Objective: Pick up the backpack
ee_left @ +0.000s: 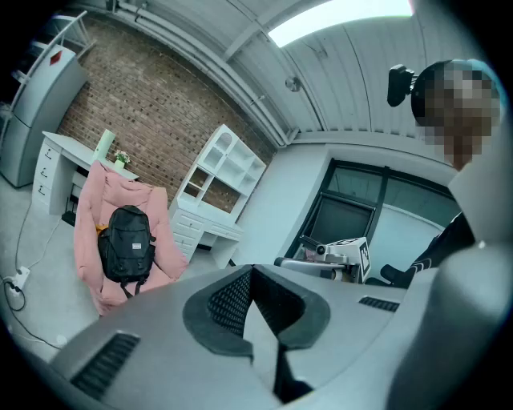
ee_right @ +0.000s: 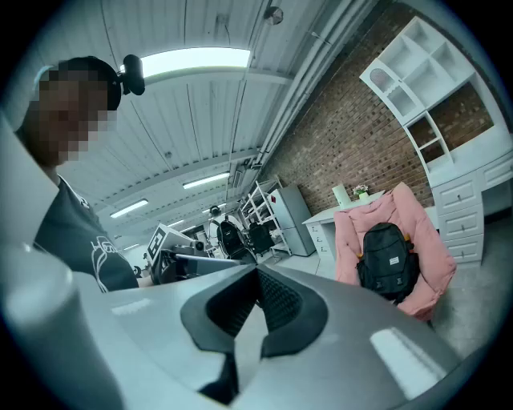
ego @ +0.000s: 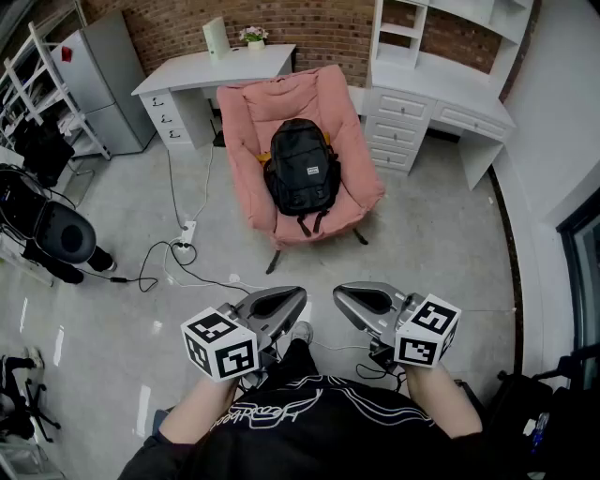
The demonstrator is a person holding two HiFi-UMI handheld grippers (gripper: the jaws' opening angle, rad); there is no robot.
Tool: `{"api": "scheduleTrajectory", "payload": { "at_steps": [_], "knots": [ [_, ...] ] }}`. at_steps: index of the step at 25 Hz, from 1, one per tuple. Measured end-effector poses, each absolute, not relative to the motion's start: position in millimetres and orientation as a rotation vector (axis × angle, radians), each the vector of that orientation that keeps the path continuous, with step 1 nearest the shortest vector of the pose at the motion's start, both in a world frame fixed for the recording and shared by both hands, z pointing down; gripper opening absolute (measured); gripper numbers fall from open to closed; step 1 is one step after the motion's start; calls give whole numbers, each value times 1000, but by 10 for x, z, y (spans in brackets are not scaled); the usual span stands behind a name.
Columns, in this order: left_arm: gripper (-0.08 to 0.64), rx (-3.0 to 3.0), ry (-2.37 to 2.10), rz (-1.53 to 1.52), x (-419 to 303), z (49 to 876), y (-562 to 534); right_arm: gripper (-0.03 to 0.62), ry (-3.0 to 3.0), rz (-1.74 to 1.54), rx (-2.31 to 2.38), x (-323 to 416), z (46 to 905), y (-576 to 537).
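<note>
Left gripper (ego: 278, 303) and right gripper (ego: 364, 302) are held shut, empty, the black backpack (ego: 302, 167) being propped in a pink armchair (ego: 246, 117) well ahead.

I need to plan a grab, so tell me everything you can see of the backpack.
The backpack is black, seemingly woven fabric, with a small white label on its front pocket. It leans upright against the back of the pink chair, resting on the seat. Two straps dangle over the seat's front edge. Only the chair touches it.

Black backpack (ego: 302, 167) — pink chair (ego: 251, 117), brick wall (ego: 309, 28)
</note>
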State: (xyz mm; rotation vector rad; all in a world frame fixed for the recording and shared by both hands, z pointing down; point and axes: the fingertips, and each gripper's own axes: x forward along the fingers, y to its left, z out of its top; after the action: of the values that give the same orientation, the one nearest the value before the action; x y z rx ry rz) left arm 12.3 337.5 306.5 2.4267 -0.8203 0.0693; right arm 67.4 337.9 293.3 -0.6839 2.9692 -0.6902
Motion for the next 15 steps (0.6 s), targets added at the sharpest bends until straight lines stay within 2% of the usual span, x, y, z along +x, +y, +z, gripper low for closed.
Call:
{"api": "scheduleTrajectory", "payload": {
  "at_steps": [15],
  "knots": [
    [2, 2349, -968, 61, -587, 3237, 2346, 5, 2906, -824, -818, 534, 3153, 2459]
  ]
}}
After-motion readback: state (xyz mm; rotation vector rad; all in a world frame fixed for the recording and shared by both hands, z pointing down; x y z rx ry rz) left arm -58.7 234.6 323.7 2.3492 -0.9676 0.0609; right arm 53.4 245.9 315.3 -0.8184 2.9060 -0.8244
